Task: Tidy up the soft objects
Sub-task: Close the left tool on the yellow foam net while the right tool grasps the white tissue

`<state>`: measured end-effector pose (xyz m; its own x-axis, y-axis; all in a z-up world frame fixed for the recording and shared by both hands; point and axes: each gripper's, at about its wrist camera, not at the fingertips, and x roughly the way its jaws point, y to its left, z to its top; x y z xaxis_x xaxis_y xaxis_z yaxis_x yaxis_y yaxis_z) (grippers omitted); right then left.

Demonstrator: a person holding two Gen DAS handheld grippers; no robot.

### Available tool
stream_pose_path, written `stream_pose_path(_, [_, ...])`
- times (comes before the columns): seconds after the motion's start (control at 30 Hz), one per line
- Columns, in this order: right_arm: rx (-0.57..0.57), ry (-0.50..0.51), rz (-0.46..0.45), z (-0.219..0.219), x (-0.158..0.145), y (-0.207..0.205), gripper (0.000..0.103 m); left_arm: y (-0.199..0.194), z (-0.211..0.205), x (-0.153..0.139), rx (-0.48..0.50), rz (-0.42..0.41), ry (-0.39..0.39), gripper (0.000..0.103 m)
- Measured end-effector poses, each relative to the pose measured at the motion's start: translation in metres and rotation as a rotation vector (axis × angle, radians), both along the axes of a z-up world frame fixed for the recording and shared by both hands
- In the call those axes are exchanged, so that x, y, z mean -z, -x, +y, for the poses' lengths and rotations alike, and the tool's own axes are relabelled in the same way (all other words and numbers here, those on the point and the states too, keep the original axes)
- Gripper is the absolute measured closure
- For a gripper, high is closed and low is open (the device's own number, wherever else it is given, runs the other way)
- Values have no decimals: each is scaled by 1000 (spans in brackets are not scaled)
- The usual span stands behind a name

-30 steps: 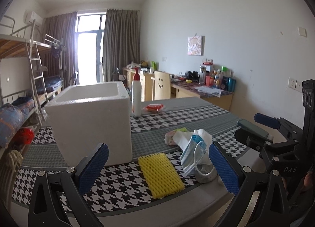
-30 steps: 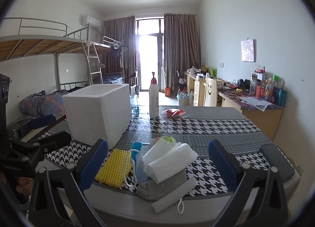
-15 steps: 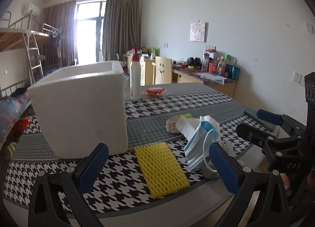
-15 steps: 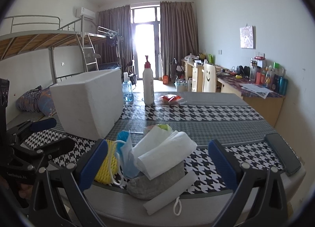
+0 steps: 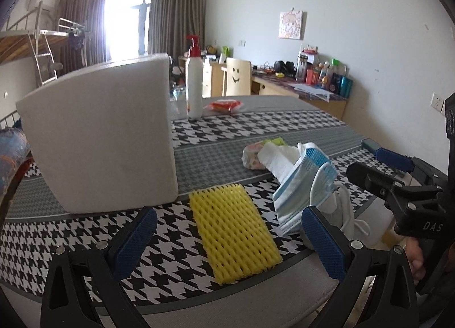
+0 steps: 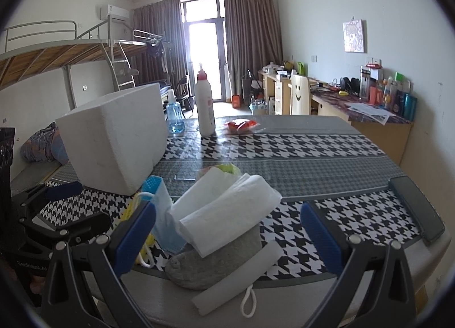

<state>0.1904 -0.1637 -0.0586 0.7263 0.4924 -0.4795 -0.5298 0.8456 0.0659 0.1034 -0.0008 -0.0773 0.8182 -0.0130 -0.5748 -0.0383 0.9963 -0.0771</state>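
Note:
A white foam box [image 5: 99, 143] [image 6: 116, 140] stands on the table's left side. In front of it lies a yellow foam net [image 5: 233, 231], right ahead of my open left gripper [image 5: 227, 242]. Beside the net sits a heap of soft things: blue face masks [image 5: 304, 186] [image 6: 162, 214], folded white tissue [image 6: 224, 211], a grey sock [image 6: 216, 262] and a white mask with an ear loop [image 6: 239, 279]. My right gripper [image 6: 227, 237] stands open just before this heap, empty. Its black frame [image 5: 398, 194] shows at the right of the left wrist view.
A white pump bottle [image 6: 205, 106], a blue spray bottle [image 6: 174, 117] and a red packet [image 6: 241, 126] stand at the table's far side. A dark phone [image 6: 415, 208] lies at the right edge. Desks, a chair and a bunk bed lie beyond the houndstooth table [image 6: 312, 151].
Both grippers have come lower and closer to the table; the foam net and the heap look larger. Both stay open and empty.

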Motion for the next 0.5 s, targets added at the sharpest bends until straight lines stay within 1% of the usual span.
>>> stream_pose_path(0.13, [23, 5, 29, -1, 4, -9, 1, -7, -2, 7, 4, 33, 1, 3])
stream_pose_path(0.2, [24, 3, 42, -2, 6, -11, 2, -10, -2, 10, 7, 49, 3, 6])
stream_pose_path(0.37, [22, 9, 59, 0, 10, -15, 3, -17, -4, 17, 14, 72, 5, 7])
stream_pose_path(0.5, [24, 12, 83, 1, 14, -21, 6, -22, -7, 22, 24, 101, 8, 13])
